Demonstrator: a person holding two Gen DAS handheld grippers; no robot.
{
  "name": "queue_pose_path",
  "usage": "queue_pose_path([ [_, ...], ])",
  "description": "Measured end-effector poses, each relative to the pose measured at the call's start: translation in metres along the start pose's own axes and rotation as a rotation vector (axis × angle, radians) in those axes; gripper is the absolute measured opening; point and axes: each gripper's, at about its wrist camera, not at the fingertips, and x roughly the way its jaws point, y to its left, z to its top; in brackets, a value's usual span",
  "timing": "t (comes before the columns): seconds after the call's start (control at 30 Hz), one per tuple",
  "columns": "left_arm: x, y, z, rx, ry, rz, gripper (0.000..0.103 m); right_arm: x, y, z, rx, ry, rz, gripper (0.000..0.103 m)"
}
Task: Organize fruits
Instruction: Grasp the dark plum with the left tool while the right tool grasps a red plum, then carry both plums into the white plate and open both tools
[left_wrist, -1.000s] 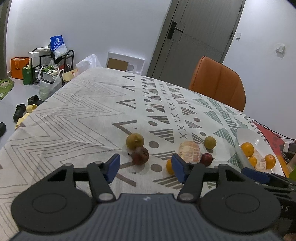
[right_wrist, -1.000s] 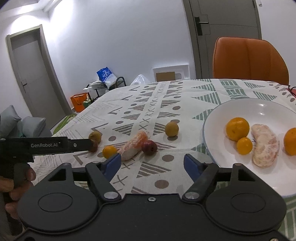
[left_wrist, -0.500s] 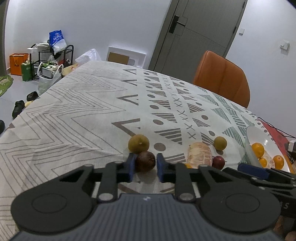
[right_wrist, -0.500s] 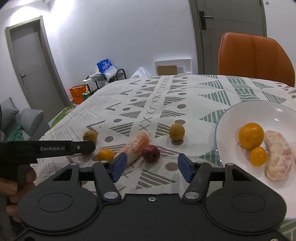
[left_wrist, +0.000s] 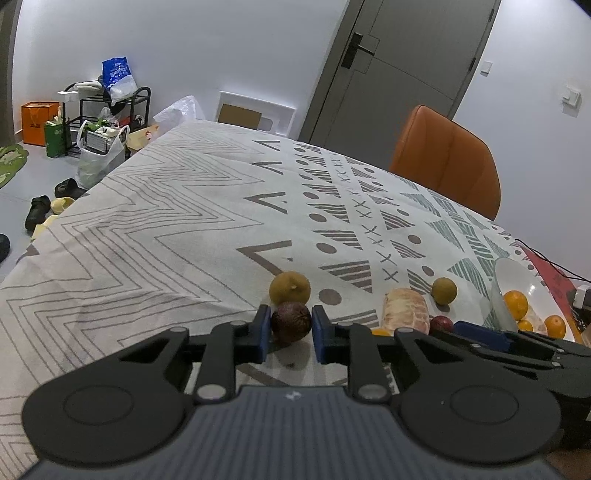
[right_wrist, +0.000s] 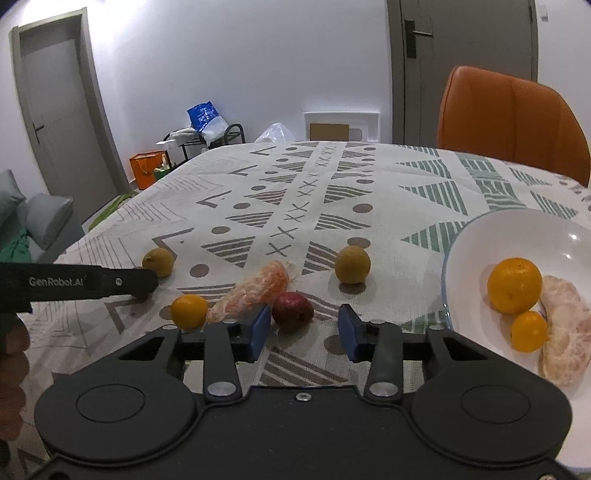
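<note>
Your left gripper (left_wrist: 288, 330) has its blue pads pressed against either side of a dark brown fruit (left_wrist: 290, 323), which sits low on the patterned tablecloth (left_wrist: 155, 236) just in front of a yellow-green fruit (left_wrist: 290, 288). The hold is across the widest part, which is the right place: a small round fruit like this is probably light and fairly firm, but its curved skin can roll out of flat pads, so squeeze no harder than needed. Your right gripper (right_wrist: 304, 330) is open at a middling width, its left pad nearly touching a dark red fruit (right_wrist: 293, 311). Take that one across the middle too. The peeled citrus piece (right_wrist: 255, 293) beside it looks soft and easily crushed. The white plate (right_wrist: 517, 236) with fruit already on it lies to the right.
</note>
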Motion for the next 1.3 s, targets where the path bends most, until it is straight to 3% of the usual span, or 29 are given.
queue_pose_path([
  [0.07, -0.002, -0.002, 0.000, 0.005, -0.003, 0.001, 0.022, 0.000, 0.000, 0.001, -0.009, 0.001, 0.004, 0.021],
  [0.47, -0.021, -0.015, 0.001, 0.038, -0.040, -0.009, 0.022, -0.026, -0.002, -0.001, 0.004, -0.040, 0.036, 0.022],
  [1.3, -0.033, -0.073, -0.007, 0.131, -0.064, -0.074, 0.022, -0.084, -0.041, -0.019, 0.092, -0.133, 0.010, 0.022],
])
